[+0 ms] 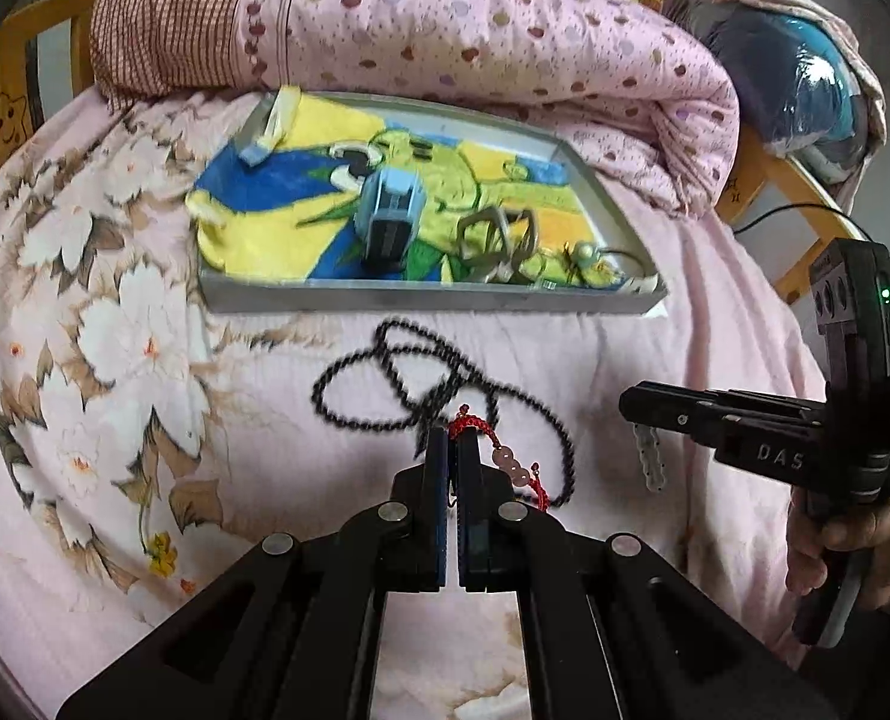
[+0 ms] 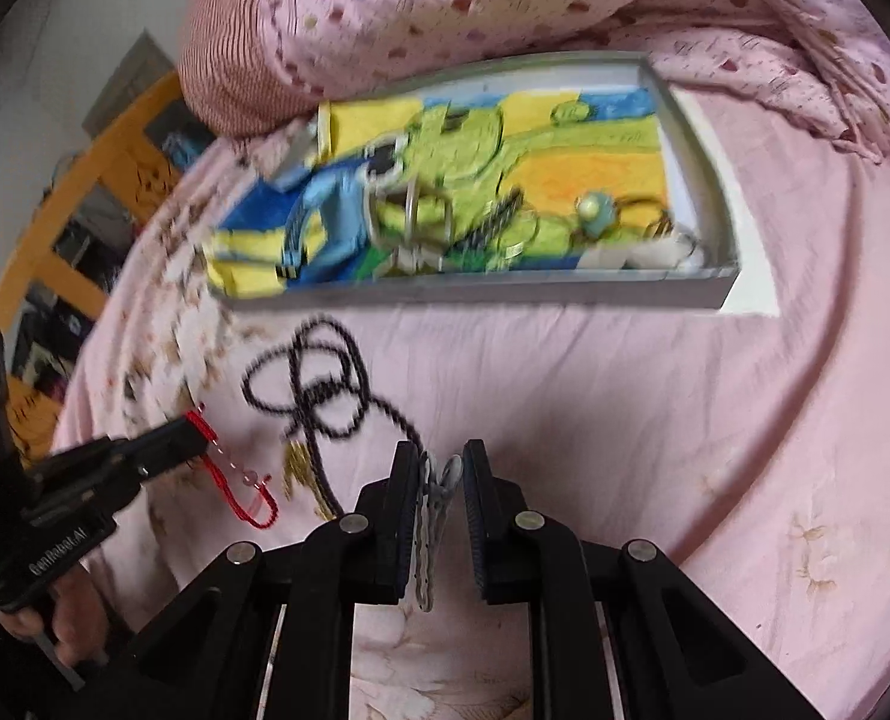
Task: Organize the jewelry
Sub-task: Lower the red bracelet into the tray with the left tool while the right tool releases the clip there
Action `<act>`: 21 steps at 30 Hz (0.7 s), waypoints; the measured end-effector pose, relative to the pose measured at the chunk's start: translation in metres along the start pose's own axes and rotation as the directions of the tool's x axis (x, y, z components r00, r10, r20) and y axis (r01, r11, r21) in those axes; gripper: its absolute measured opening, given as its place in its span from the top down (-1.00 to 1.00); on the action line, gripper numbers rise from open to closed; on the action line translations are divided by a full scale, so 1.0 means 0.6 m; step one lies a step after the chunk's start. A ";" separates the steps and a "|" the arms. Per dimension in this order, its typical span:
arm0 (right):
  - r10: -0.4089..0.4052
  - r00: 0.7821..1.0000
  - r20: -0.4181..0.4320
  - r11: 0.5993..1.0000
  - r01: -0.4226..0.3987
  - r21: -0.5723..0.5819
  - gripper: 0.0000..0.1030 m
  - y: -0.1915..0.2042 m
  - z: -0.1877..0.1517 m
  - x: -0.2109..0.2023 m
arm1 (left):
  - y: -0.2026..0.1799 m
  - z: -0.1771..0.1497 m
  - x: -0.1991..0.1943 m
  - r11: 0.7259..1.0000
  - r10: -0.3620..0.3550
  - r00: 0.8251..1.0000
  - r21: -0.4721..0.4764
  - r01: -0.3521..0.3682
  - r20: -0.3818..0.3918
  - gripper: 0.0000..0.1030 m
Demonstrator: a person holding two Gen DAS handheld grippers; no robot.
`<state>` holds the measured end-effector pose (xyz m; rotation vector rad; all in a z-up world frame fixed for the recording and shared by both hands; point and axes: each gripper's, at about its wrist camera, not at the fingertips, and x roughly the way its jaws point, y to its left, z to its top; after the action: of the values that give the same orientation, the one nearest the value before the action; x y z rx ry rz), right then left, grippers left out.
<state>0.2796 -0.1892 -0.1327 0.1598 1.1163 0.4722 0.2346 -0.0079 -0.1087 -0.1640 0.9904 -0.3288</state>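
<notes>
- The left gripper (image 1: 452, 450), low in the middle of the left wrist view, was pinched tight on the red string bracelet (image 1: 508, 462). Its pink beads hung off to the right of the tongs.
- The right gripper (image 2: 438, 480), low in the middle of the right wrist view, held a pale hair clip (image 2: 429, 516) between its tongs, which were only partly closed.
- The black bead necklace (image 1: 420, 384) lay in loops on the pink bedsheet (image 1: 655, 354), in the middle of the frame.
- The grey tray (image 1: 420, 297) sat above it, with a bright towel (image 1: 276, 222) and other small things inside.
- I think both pieces should go into the tray. Lift them high enough to clear the black beads, so nothing gets snagged.
- Let go only when low over the towel.
</notes>
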 end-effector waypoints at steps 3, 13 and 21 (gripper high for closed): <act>0.015 0.998 0.069 1.000 -0.016 0.015 0.71 -0.001 0.020 -0.027 | -0.007 0.017 -0.008 1.000 0.004 0.999 0.004 -0.004 0.036 0.99; 0.010 0.958 0.288 1.000 -0.014 0.014 0.71 -0.024 0.094 -0.073 | -0.015 0.143 0.008 0.999 0.024 0.991 -0.047 -0.018 0.134 0.99; -0.022 0.937 0.348 0.992 -0.024 0.127 0.71 -0.117 0.171 -0.032 | -0.016 0.231 0.097 0.998 0.039 0.995 -0.060 -0.033 0.096 0.99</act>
<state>0.3843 -0.2490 -0.0964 0.3449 0.7971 0.3547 0.3788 -0.0388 -0.0770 -0.2132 0.9065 -0.2564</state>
